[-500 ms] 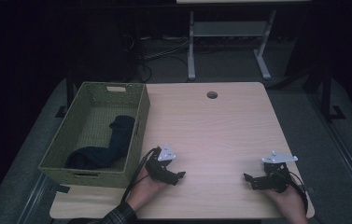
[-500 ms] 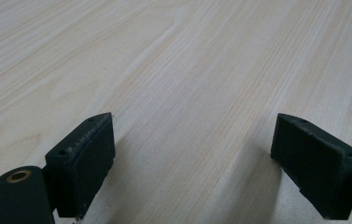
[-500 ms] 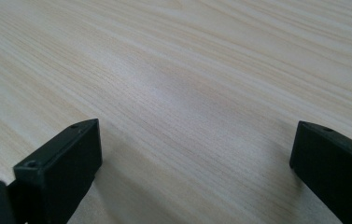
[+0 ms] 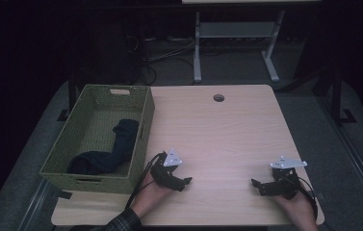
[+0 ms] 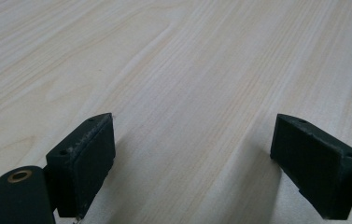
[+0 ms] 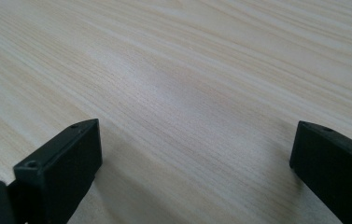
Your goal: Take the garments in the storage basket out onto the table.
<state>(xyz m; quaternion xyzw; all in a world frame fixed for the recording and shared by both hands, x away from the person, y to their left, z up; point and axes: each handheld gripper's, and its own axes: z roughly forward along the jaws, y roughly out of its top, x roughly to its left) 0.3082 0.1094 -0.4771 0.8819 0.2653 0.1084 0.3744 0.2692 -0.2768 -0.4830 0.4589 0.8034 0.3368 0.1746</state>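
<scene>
so from where i'm standing, far left there's a green woven basket (image 4: 143,126) sitting on the left edge of the table (image 4: 227,130), partly hanging over the side. inside it is a dark sock (image 4: 114,147), lying kind of bent, running from the near left corner up toward the middle of the basket. there's a handle slot in the far wall and another in the near wall.

just to the right of the basket's near corner is the left gripper (image 4: 181,183), held in the person's left hand (image 4: 146,198), with a bit of plaid sleeve (image 4: 121,222) showing at the bottom edge. it's resting low on the wood, pointing right, with its grey plate on top. in the left gripper view its jaws are spread wide apart with nothing but bare wood grain between them, so it's not holding anything.

middle of the table is plain light wood, with a round cable hole (image 4: 218,98) near the far edge.

over on the right, well apart from the other one, is the right gripper (image 4: 258,186) in the right hand (image 4: 297,207), pointing left toward the table's middle. same deal in the right gripper view: jaws wide, nothing gripped, just tabletop.

behind the table there's a white desk frame (image 4: 234,33) and some cables (image 4: 162,55) on the dark floor.
</scene>
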